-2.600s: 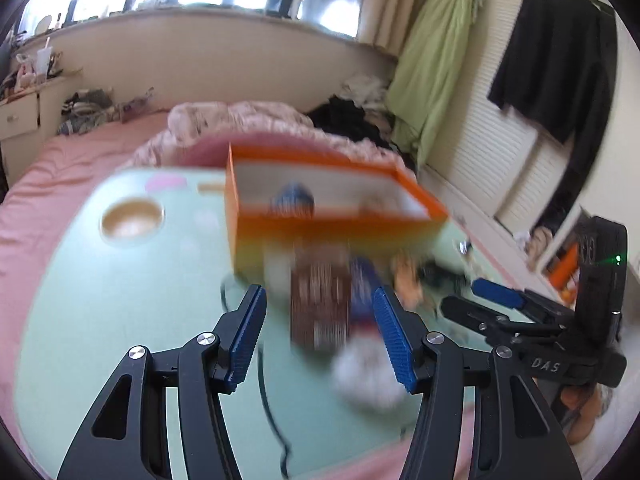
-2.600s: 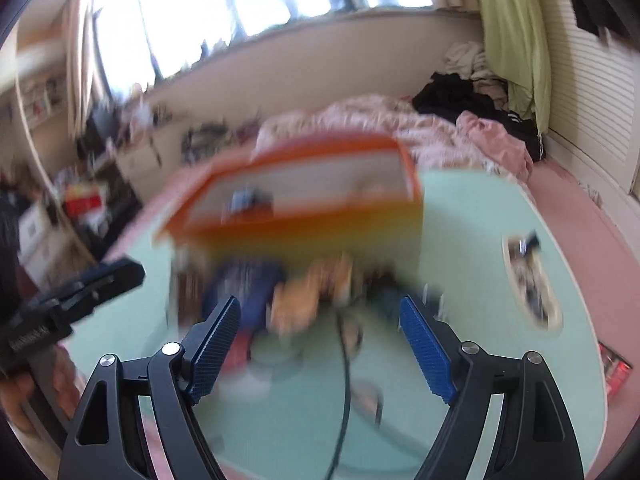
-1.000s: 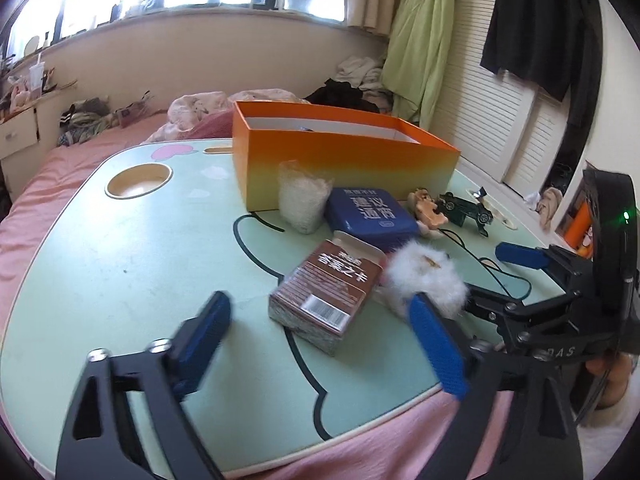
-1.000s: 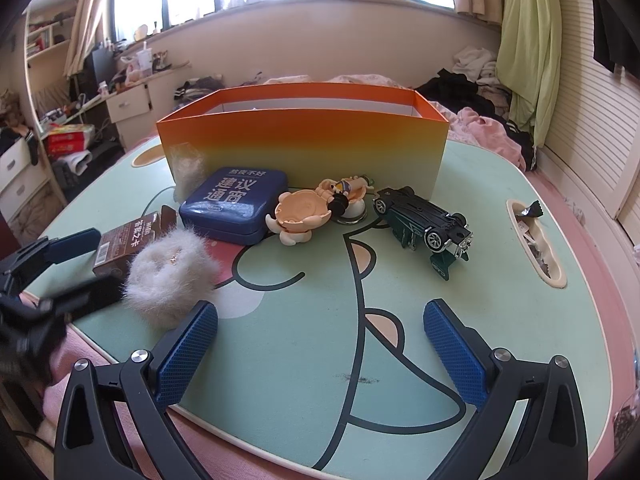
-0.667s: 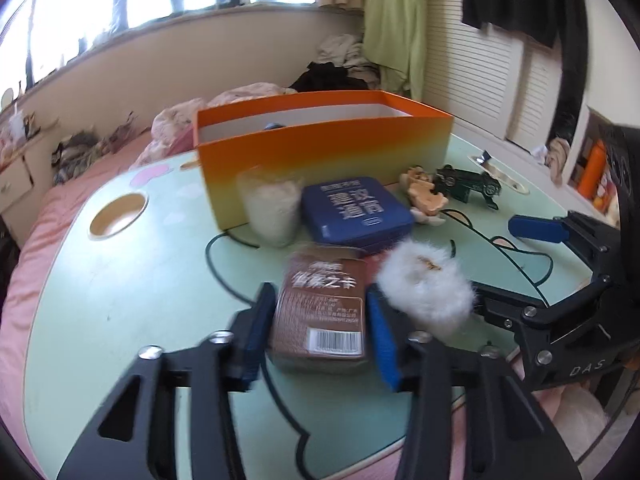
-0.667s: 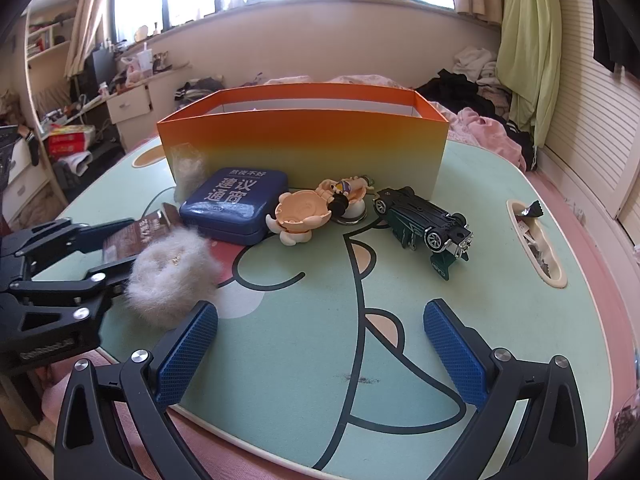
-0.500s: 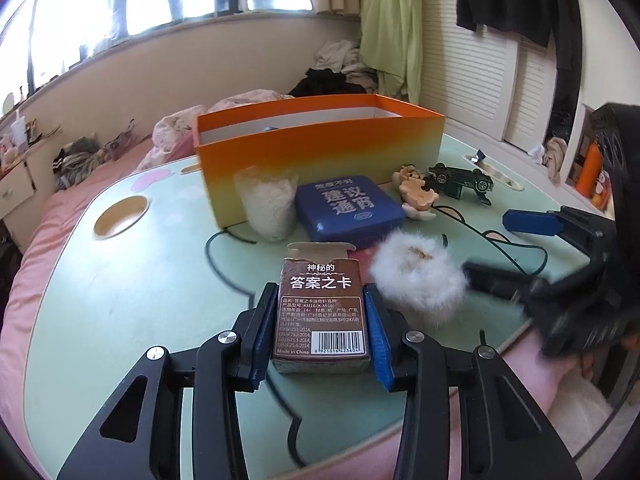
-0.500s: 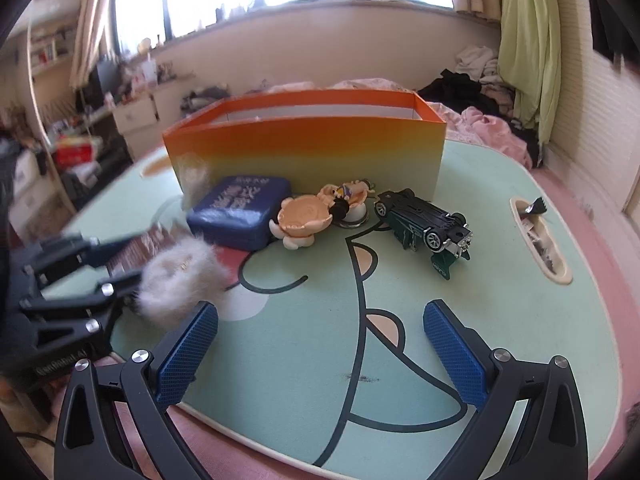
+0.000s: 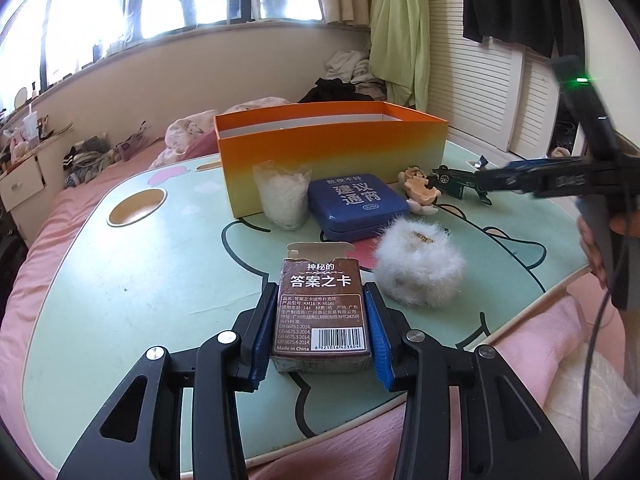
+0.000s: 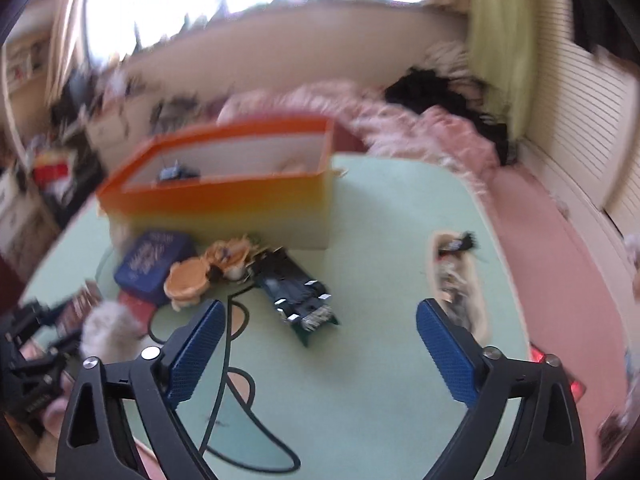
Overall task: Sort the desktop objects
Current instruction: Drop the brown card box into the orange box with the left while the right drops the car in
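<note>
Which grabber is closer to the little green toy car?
Right. The right gripper hangs open just in front of the green toy car. The left gripper is far off, shut on the brown card box.

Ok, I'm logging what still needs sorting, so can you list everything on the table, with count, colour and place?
Rectangular cardboard storage box: one, orange fading to yellow, far side of the table; it holds some small items, too blurred to name.
Brown card box: one, near edge, between the left jaws.
White fluffy pom-pom: one, just right of the card box.
Flat metal tin: one, blue, before the storage box.
Clear bag of white granules: one, left of the tin.
Peach plastic figure: one, right of the tin.
Toy car: one, dark green, beside the figure.
Mint-green cartoon table: one.
Left gripper: shut on the card box.
Right gripper: open, above the car.
</note>
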`<state>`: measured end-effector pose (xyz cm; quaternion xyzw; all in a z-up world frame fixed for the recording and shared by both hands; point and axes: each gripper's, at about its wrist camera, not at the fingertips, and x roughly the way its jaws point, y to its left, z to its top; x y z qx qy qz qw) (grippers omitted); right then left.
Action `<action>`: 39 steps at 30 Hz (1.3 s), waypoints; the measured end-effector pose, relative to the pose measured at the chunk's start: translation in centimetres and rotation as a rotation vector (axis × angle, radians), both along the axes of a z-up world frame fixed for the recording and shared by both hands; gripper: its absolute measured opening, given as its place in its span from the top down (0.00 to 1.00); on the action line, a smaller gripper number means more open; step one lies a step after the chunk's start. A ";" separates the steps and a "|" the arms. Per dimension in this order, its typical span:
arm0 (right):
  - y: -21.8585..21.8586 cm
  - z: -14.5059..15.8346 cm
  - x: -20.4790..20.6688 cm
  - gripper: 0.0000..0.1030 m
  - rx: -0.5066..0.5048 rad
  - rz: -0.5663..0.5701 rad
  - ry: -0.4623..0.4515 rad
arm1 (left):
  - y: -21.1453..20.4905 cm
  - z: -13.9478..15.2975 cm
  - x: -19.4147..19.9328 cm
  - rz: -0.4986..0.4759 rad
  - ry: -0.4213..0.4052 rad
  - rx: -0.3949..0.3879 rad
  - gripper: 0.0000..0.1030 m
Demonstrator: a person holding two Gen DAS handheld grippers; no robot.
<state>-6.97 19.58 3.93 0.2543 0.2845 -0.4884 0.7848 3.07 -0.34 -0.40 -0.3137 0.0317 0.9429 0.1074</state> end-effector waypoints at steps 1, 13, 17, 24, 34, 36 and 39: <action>-0.4 -0.3 0.2 0.26 0.014 0.000 0.015 | 0.0 0.0 0.0 0.000 0.001 -0.001 0.59; 2.6 -0.5 -1.5 0.73 -0.027 0.046 -0.095 | -0.2 1.2 0.5 0.022 0.041 0.009 0.59; 2.7 1.8 -2.1 0.73 -0.058 0.037 -0.151 | 0.1 3.9 0.3 0.024 0.113 0.004 0.59; 0.2 6.9 -0.6 0.73 -0.091 0.073 -0.227 | 0.2 7.9 -3.7 0.014 0.147 0.026 0.59; -7.9 6.8 3.8 0.71 -0.038 0.012 -0.238 | 1.7 8.9 -14.2 0.055 0.045 -0.008 0.58; -7.6 6.4 3.3 0.59 -0.032 -0.030 -0.248 | 1.8 8.0 -14.9 0.103 -0.004 -0.060 0.58; -4.7 6.9 2.1 0.31 -0.122 -0.054 -0.290 | 0.8 7.7 -12.6 0.084 0.030 0.011 0.53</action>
